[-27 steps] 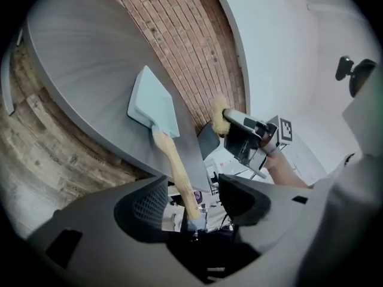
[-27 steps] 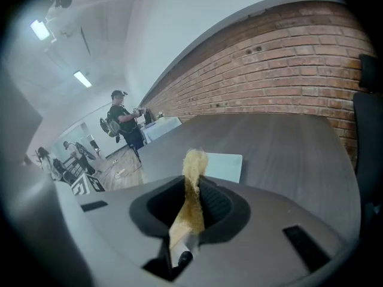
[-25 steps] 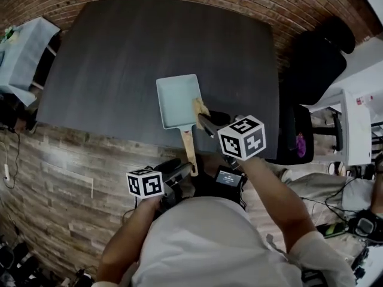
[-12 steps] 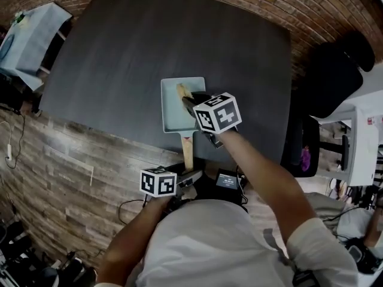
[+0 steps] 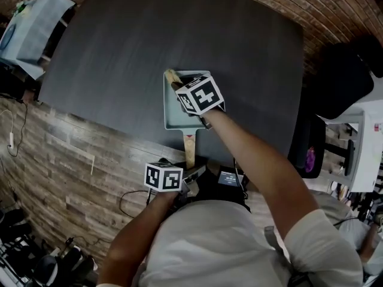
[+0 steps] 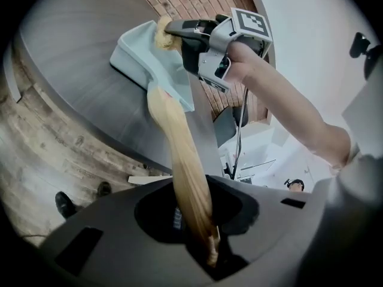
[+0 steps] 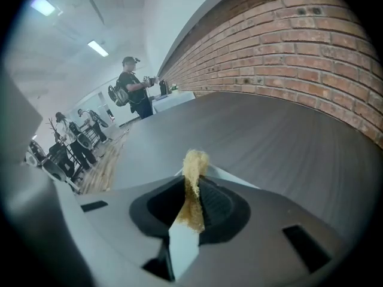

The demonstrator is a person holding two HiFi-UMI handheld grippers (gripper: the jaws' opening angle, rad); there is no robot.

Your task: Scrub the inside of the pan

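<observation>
- A pale blue rectangular pan (image 5: 175, 111) lies on the dark bench (image 5: 119, 46). Its long axis runs straight away from the person, with its wooden handle (image 5: 189, 143) nearest them.
- The left hand-held gripper (image 5: 192, 171) has just been closing and now clamps the handle's end between its jaws.
- The right hand-held gripper (image 5: 178, 84) pinches a tan scrub pad (image 7: 194, 163) at the pan's far left corner. The rest of the pan's floor lies back toward the handle, so strokes should probably pull nearward.

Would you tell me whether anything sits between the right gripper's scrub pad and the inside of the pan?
Nothing visible does. The pan has a bare floor, and the scrub pad in the right gripper is already at its far left corner.
</observation>
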